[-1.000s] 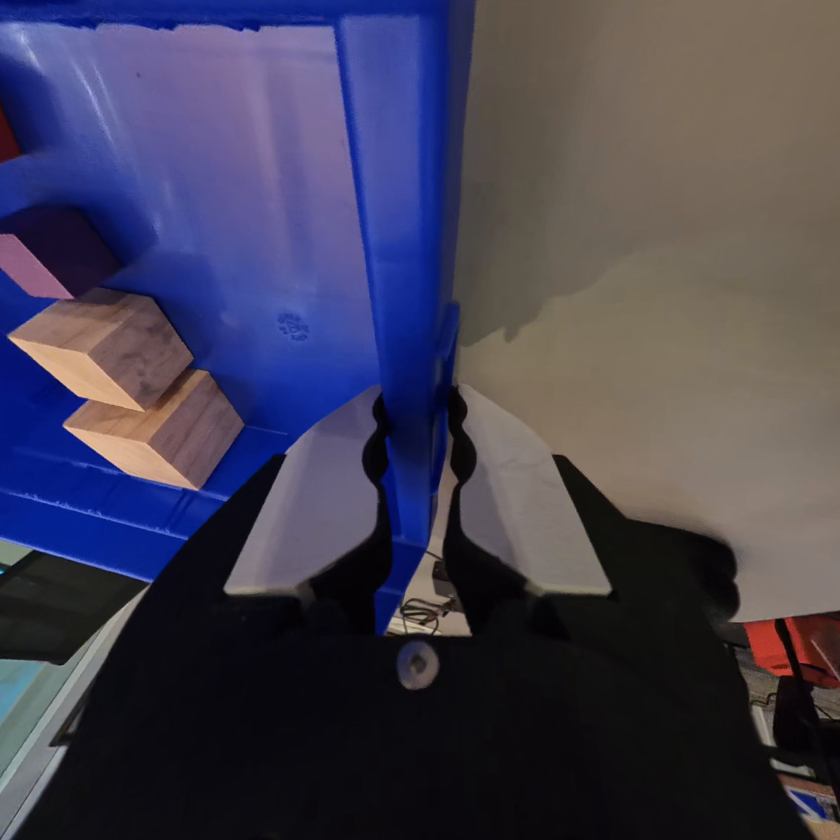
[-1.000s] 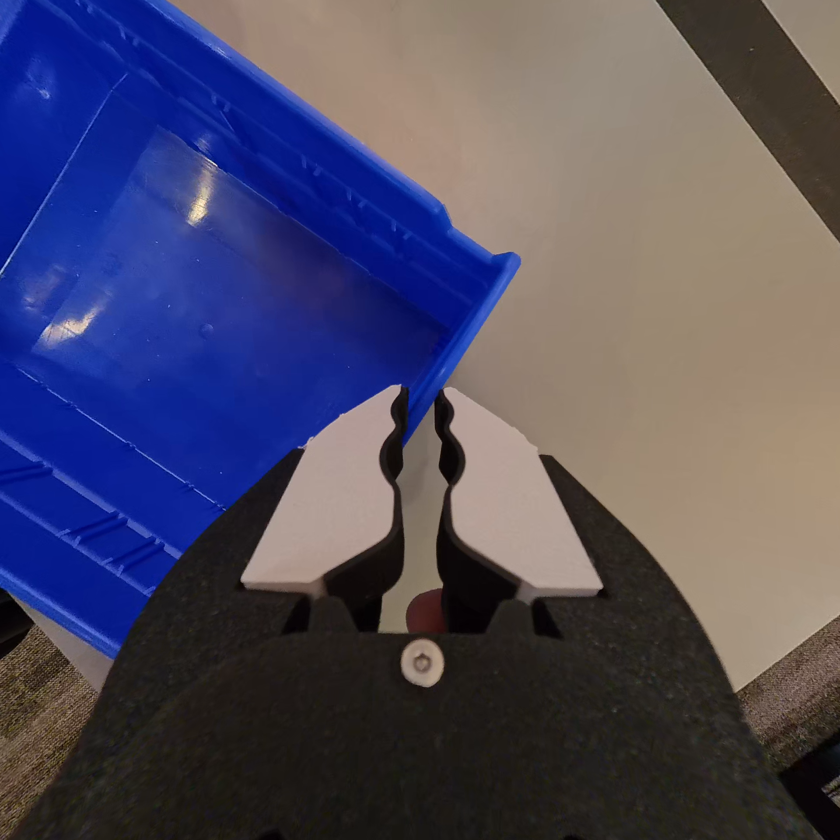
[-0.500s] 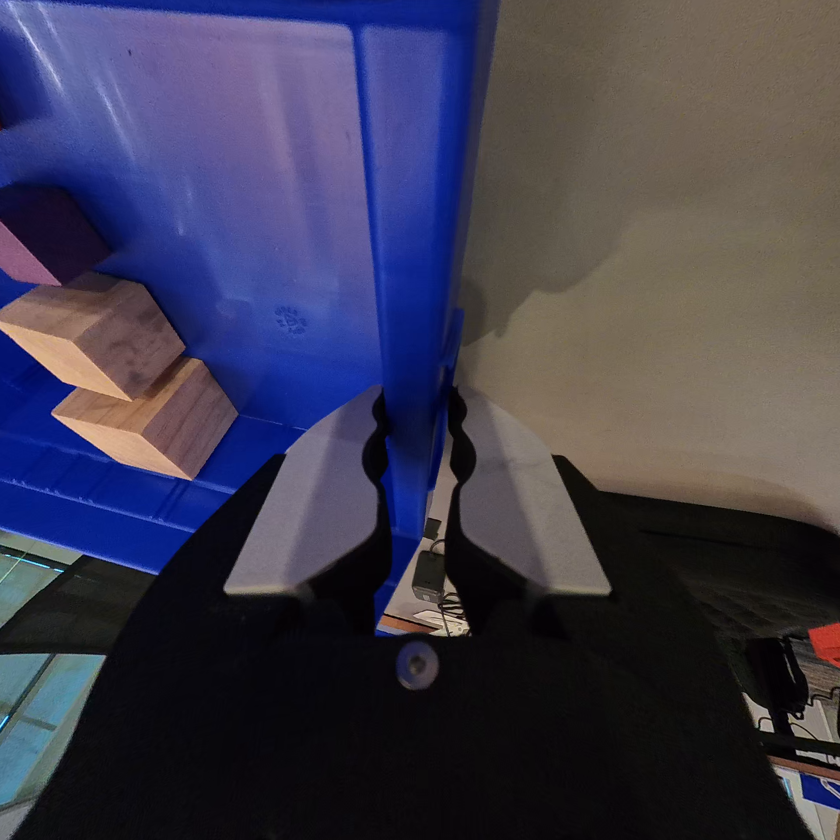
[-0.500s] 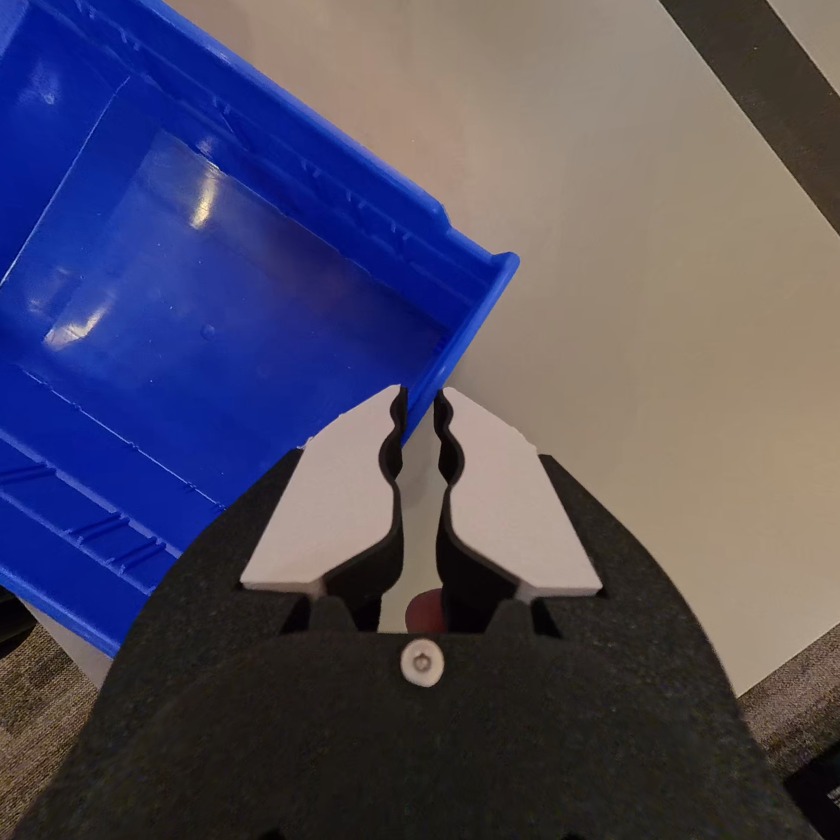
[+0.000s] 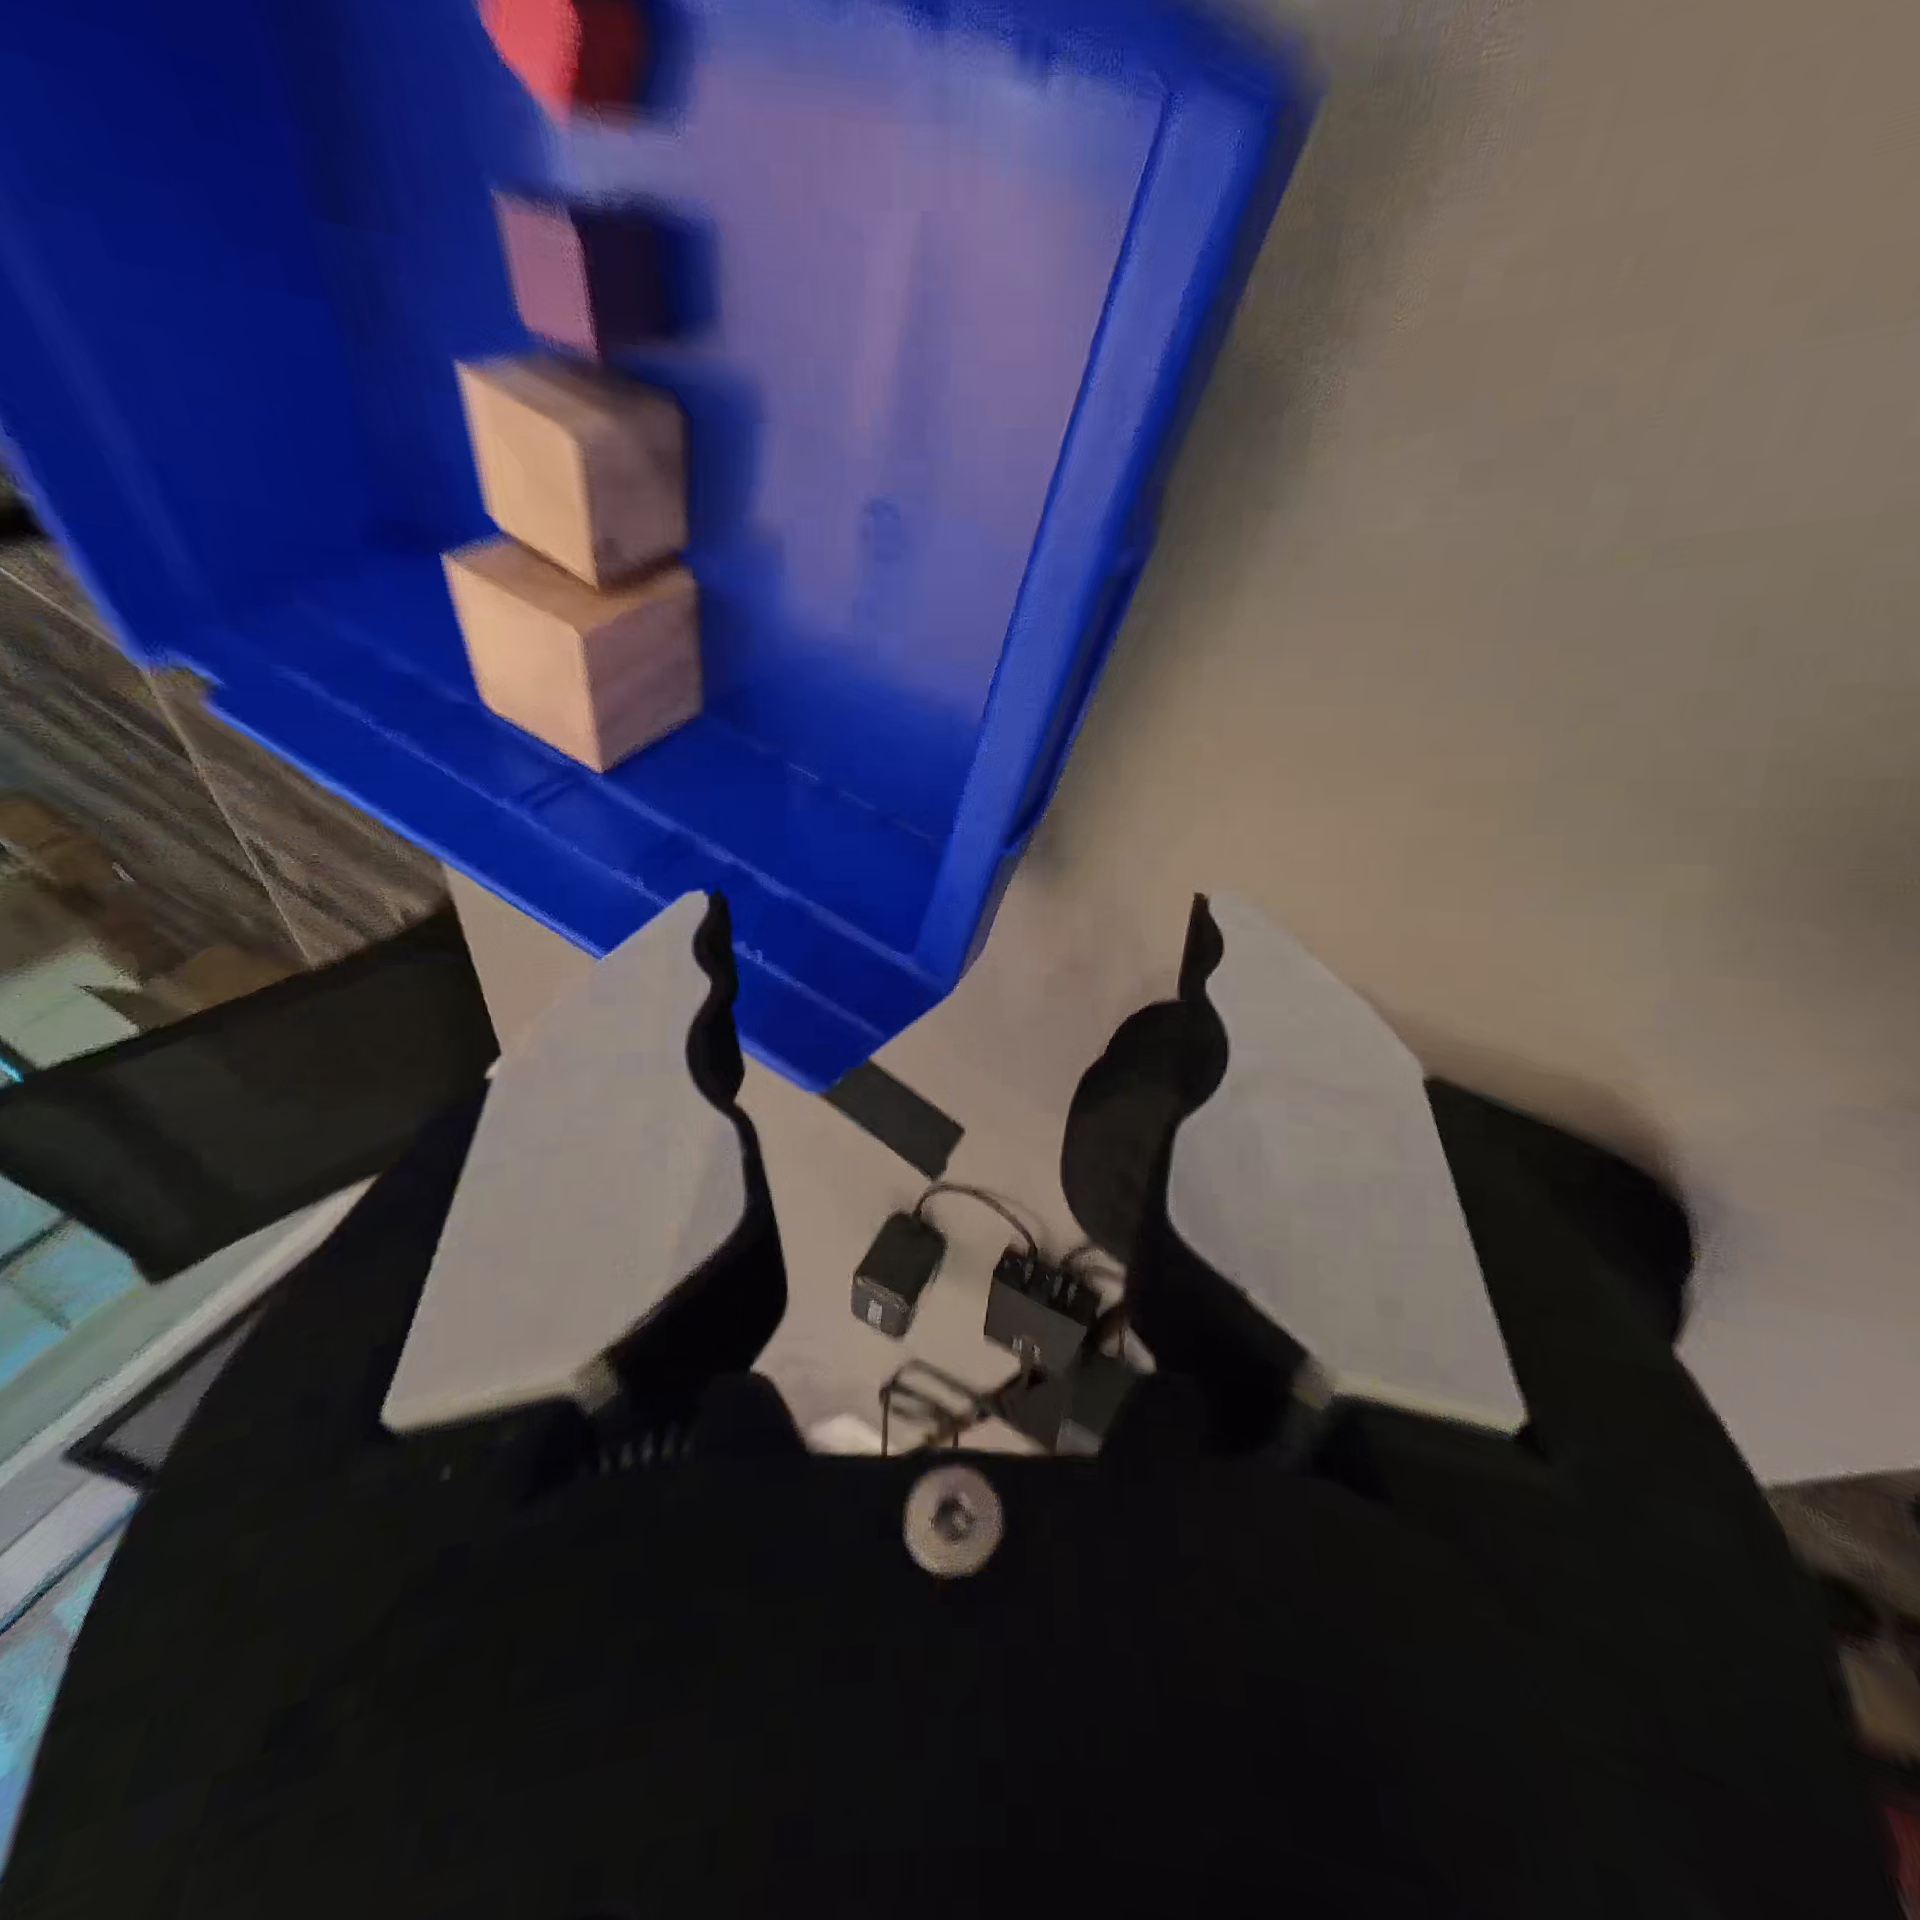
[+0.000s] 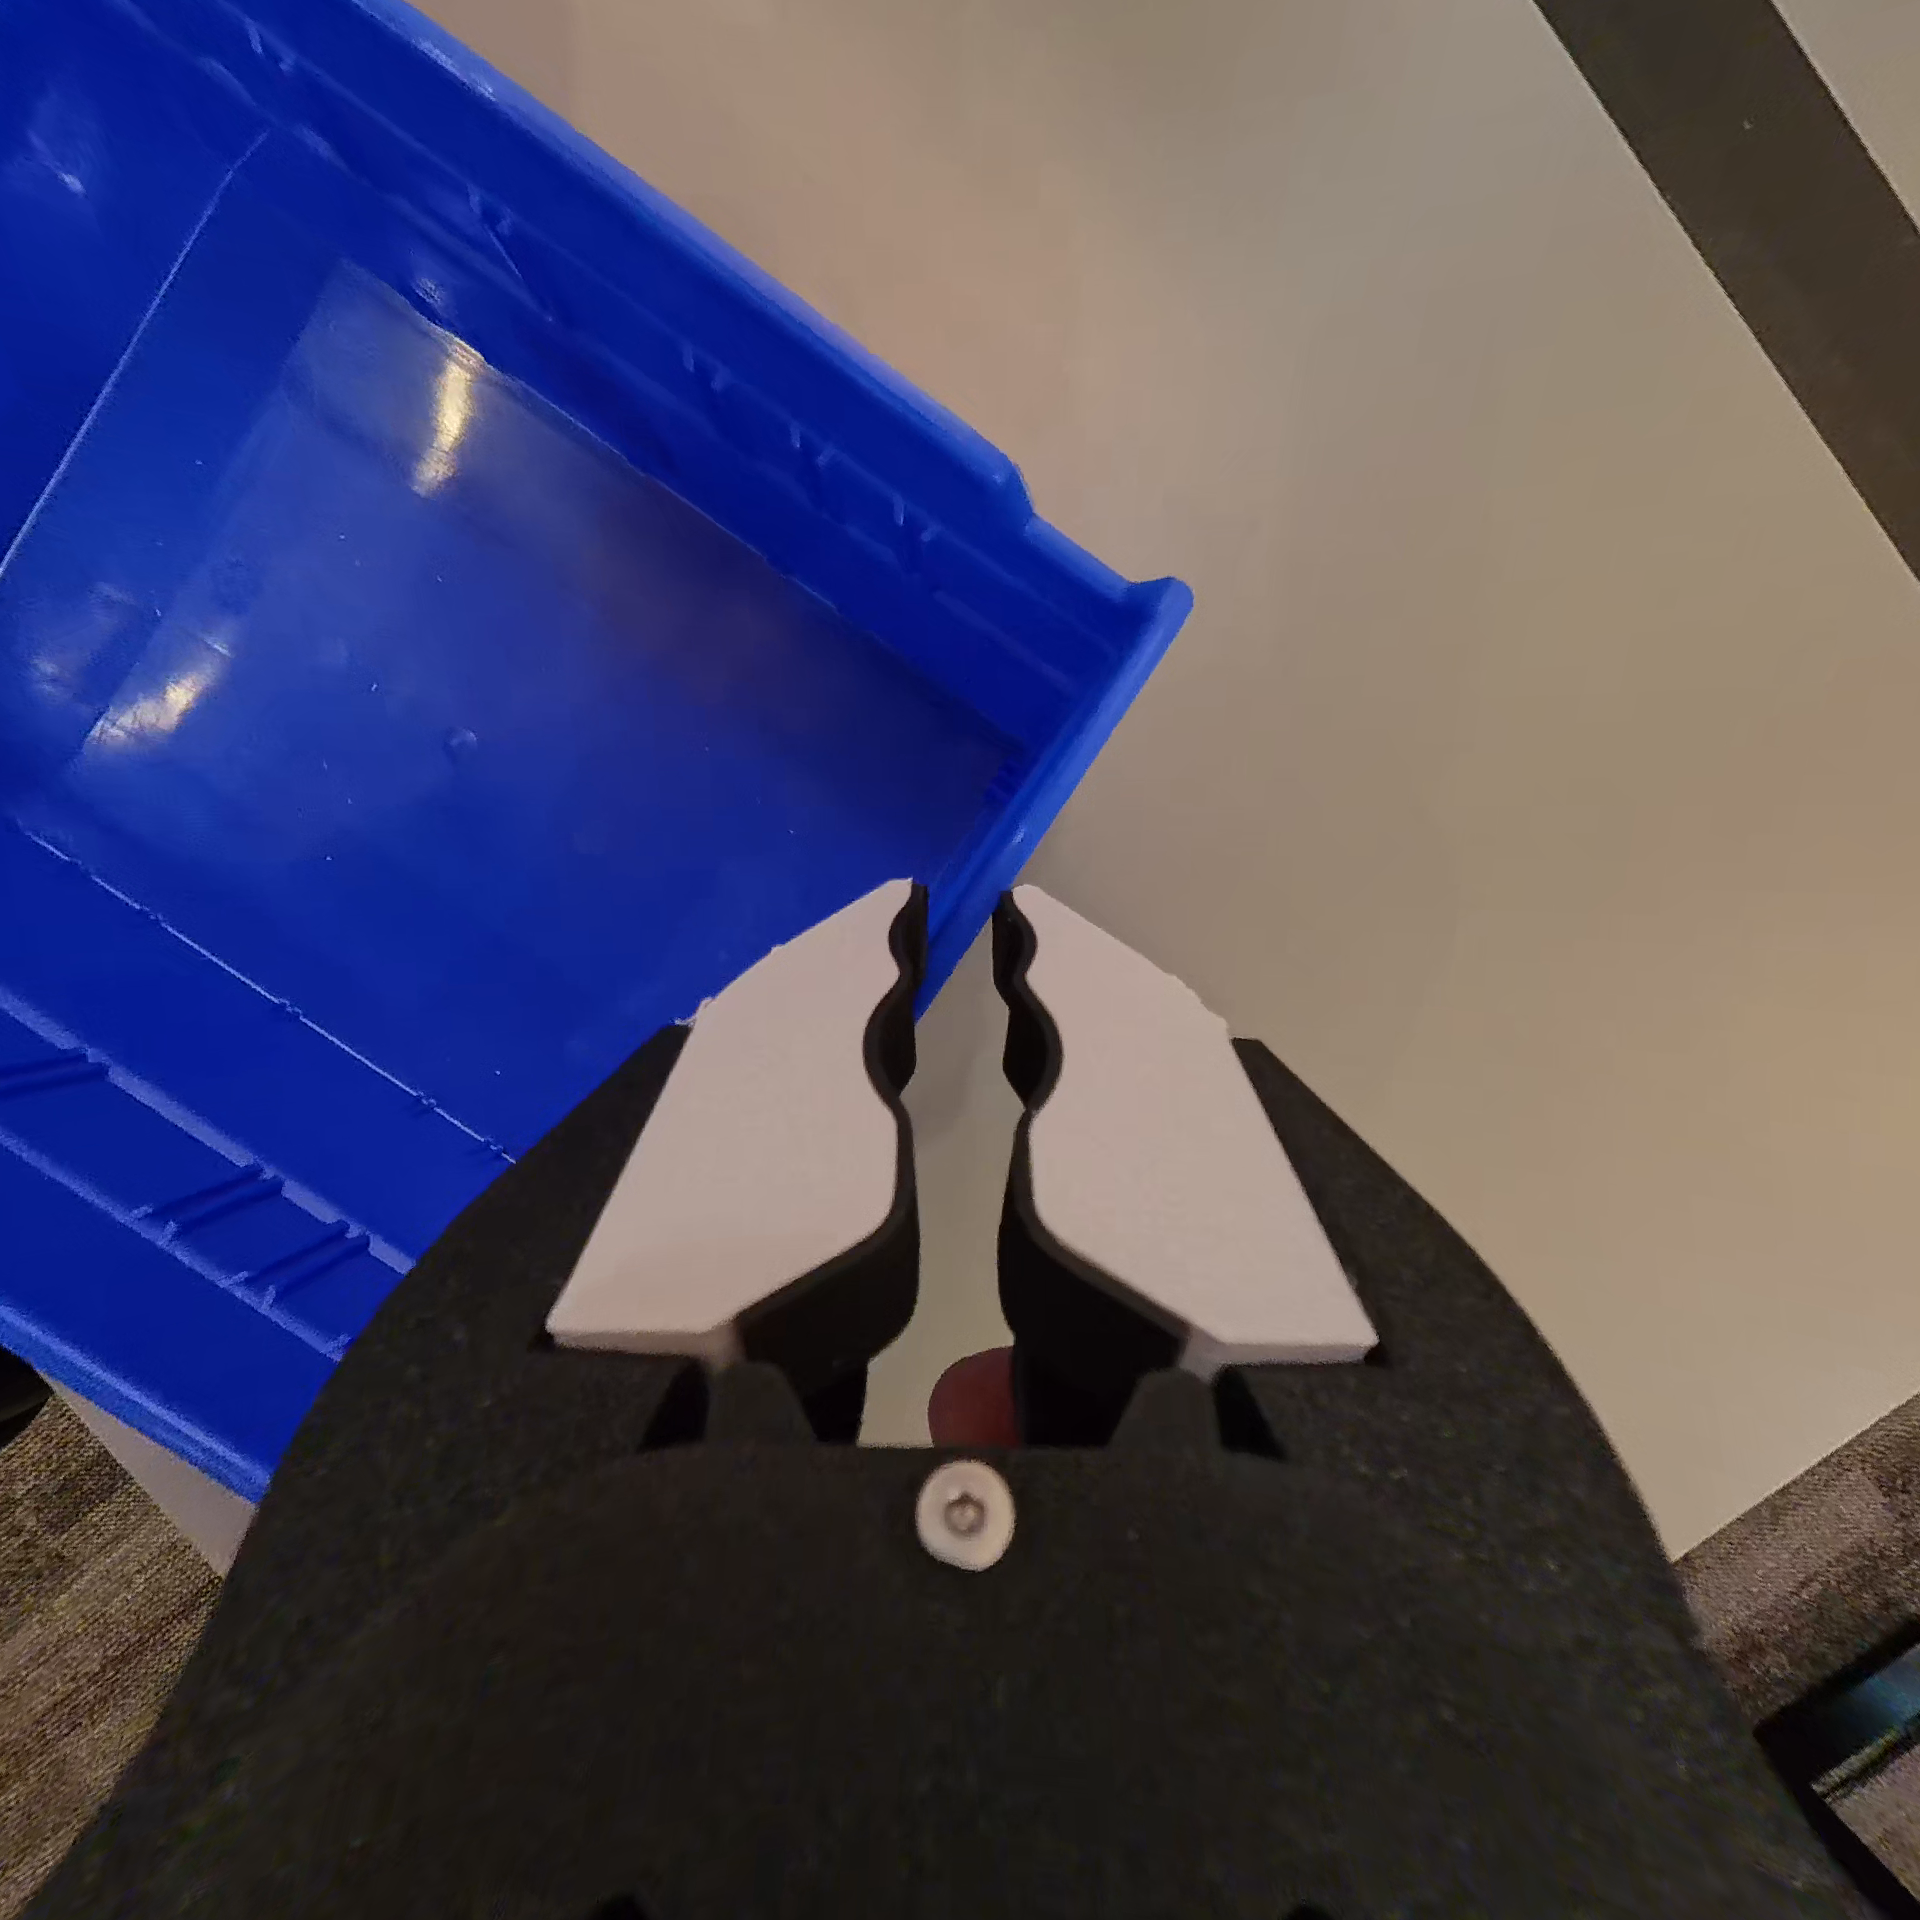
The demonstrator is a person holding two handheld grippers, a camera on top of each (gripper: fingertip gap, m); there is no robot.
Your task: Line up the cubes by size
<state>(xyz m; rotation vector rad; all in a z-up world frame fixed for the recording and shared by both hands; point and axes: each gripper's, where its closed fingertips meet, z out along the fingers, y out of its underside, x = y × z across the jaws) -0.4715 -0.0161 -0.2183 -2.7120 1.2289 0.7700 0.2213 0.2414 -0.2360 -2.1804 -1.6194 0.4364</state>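
left wrist view, blurred: the left gripper (image 5: 956, 914) has its fingers spread wide apart with nothing between the pads; the near corner of a blue bin (image 5: 1081, 582) shows in the gap at the left fingertip but neither pad presses on it. the bin rests on a beige table (image 5: 1507, 623). inside the bin, four cubes sit in a row along its left part, running from near to far: a wooden cube (image 5: 577, 655) nearest, a second wooden cube (image 5: 577, 468) touching it just beyond, a purple cube (image 5: 582, 270) next, and a red cube (image 5: 566, 47) farthest, cut by the top edge. relative sizes cannot be judged through the blur. beyond the table's near edge, small black adapters with cables (image 5: 977, 1288) lie on a lower surface.

right wrist view: the right gripper (image 6: 956, 899) has its fingers nearly together, closed on the thin side wall of a blue bin (image 6: 520, 675) at the rim close to its right corner. the bin interior visible in this view holds no cubes. the beige table (image 6: 1455, 623) extends to the right, with grey carpet (image 6: 1818, 1558) past its edge.
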